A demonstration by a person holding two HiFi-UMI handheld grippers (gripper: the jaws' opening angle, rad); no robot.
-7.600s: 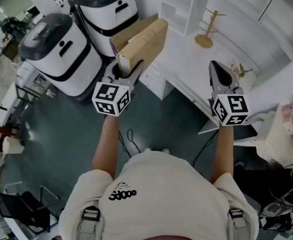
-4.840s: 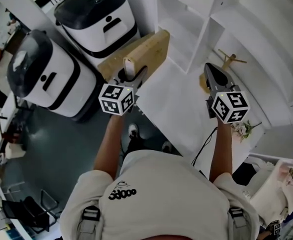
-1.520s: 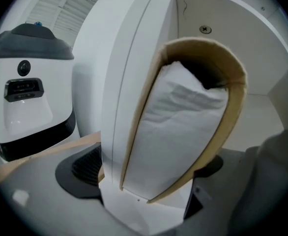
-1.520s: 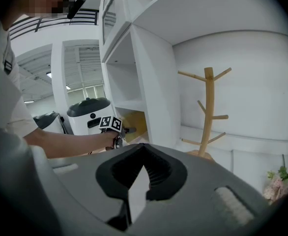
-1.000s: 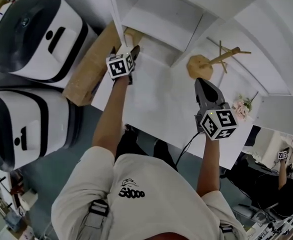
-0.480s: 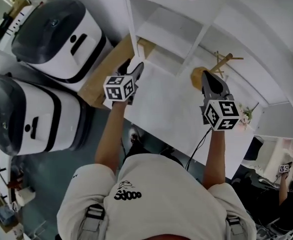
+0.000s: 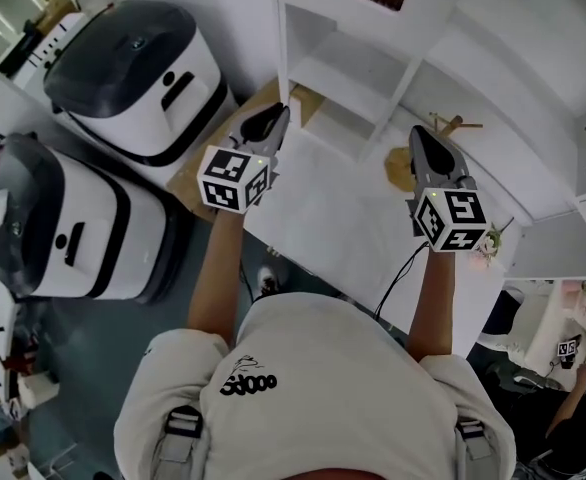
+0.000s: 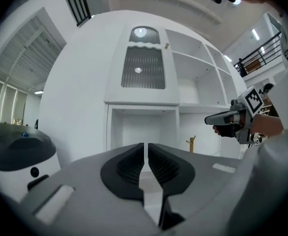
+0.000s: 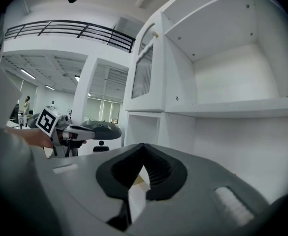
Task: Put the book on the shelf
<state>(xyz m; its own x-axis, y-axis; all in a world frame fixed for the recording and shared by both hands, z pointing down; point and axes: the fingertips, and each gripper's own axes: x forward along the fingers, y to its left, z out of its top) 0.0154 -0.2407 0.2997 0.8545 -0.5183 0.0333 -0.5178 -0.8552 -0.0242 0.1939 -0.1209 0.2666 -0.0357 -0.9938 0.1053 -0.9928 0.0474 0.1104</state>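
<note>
Left hand-held gripper [image 7: 276, 116] outstretched toward shelf [image 7: 348, 63], jaws closing on nothing, right hand-held gripper [image 7: 421, 135] alongside, jaws together

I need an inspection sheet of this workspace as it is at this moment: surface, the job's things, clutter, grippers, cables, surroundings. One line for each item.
Surface: white desk, with a white shelf unit at its back.
Job's things: brown book lies at the desk's left edge, its far end reaching the lowest left compartment; partly hidden by the left gripper; no gripper holds it.
Clutter: wooden stand; small flowers.
Grippers: left gripper jaws closing, almost together, nothing between them; right gripper shut, empty.
Cables: black cable hangs below the desk's front edge.
Surroundings: two white-and-black machines at the left; another person at the lower right.
</note>
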